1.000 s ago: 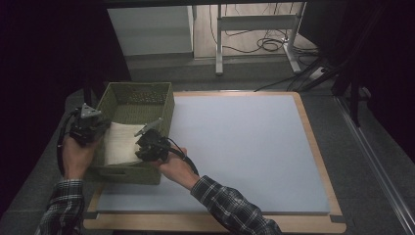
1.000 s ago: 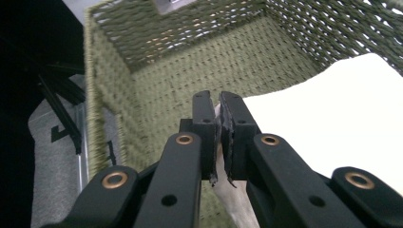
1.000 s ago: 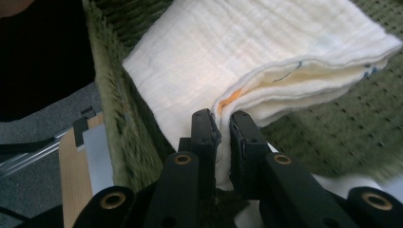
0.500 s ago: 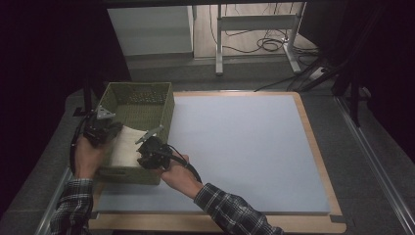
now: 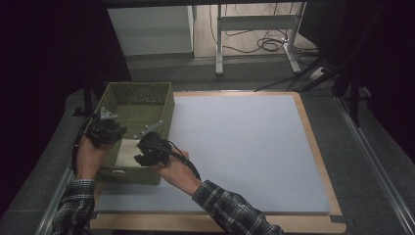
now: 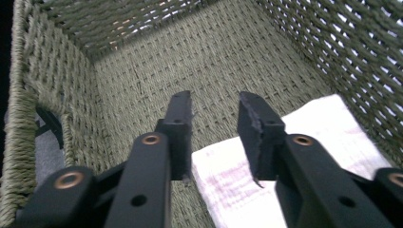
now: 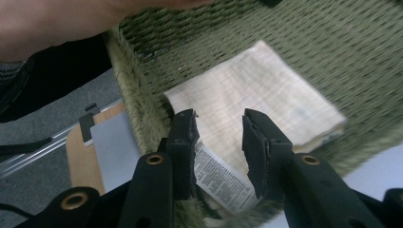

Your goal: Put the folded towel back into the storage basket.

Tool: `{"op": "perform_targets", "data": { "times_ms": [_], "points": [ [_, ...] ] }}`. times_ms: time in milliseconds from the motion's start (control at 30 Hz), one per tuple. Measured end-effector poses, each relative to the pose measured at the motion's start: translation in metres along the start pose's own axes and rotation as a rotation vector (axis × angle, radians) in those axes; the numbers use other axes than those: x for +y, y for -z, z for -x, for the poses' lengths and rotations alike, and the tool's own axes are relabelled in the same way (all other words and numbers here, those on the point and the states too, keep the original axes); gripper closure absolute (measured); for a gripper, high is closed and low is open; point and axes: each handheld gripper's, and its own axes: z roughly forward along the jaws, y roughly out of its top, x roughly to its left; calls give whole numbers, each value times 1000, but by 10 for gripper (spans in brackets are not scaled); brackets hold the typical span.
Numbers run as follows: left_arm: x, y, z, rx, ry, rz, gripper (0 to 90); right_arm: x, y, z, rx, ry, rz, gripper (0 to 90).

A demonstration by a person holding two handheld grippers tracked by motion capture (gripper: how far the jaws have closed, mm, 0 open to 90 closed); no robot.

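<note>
Inside the green woven basket (image 5: 139, 103), both grippers, left (image 6: 214, 128) and right (image 7: 218, 142), have just spread, leaving the folded cloth (image 6: 285, 142) released on its floor.

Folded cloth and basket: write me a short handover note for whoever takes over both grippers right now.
Left gripper: its jaws have just been opening; the fingers stand apart with nothing between them, above the near edge of the folded cloth.
Right gripper: also just opened, nothing gripped, over the near wall of the green woven basket.
Things: the cloth lies flat on the basket floor at the end nearest the person; a printed label shows at its near edge. The basket sits at the left of the grey mat.
Done: cloth placed in the basket and let go.
Left: probably lift both grippers out.
</note>
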Motion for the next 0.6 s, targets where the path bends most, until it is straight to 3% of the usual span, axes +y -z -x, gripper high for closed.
{"op": "perform_targets", "data": {
  "times_ms": [200, 400, 600],
  "points": [
    [1, 5, -3, -30, 58, 29, 534, 2, 11, 7, -6, 24, 29, 595],
    [6, 2, 0, -48, 87, 41, 421, 0, 20, 11, -30, 72, 46, 514],
    [12, -1, 6, -74, 103, 42, 307, -4, 29, 20, -49, 85, 70, 404]
  ]
}}
